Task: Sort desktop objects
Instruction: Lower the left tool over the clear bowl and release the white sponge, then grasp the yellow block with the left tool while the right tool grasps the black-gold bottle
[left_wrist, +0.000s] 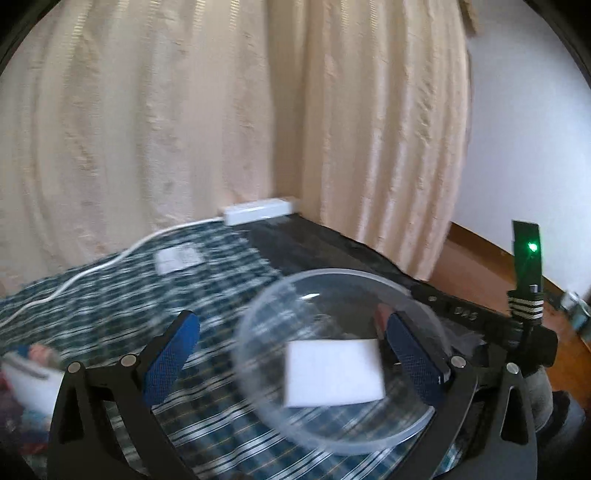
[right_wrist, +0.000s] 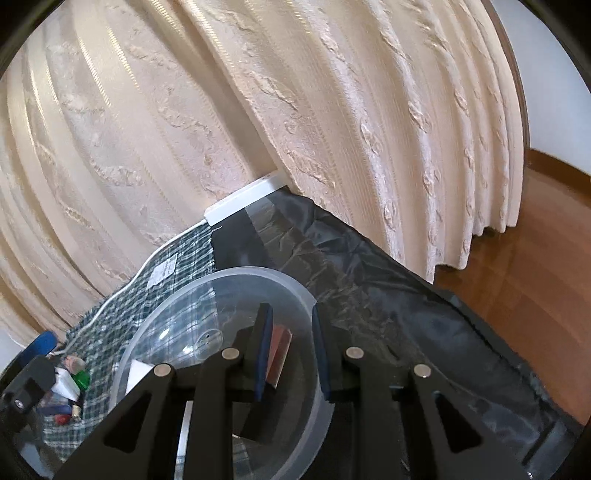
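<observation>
Between your right gripper's (right_wrist: 291, 347) blue pads sits the rim of the clear plastic bowl (right_wrist: 236, 295): one finger (right_wrist: 264, 350) reaches inside the wall, the other runs outside it, and the jaws are clamped nearly closed on that rim. Inside the bowl lie a white card (right_wrist: 136, 373) and a small reddish-brown block (right_wrist: 280, 350) just beside the inner finger. Your left gripper (left_wrist: 291, 365) stands wide open, holding nothing; the bowl shows in front of its right pad (left_wrist: 410, 354) and its left pad (left_wrist: 173, 354) hangs apart over the green checked cloth (left_wrist: 110, 295) on the bench. Against the cream curtain (left_wrist: 184, 110) rests a white power strip (left_wrist: 258, 210). At the far left, small mixed items (right_wrist: 68, 387) lie together; the pile is too blurred to tell apart.
</observation>
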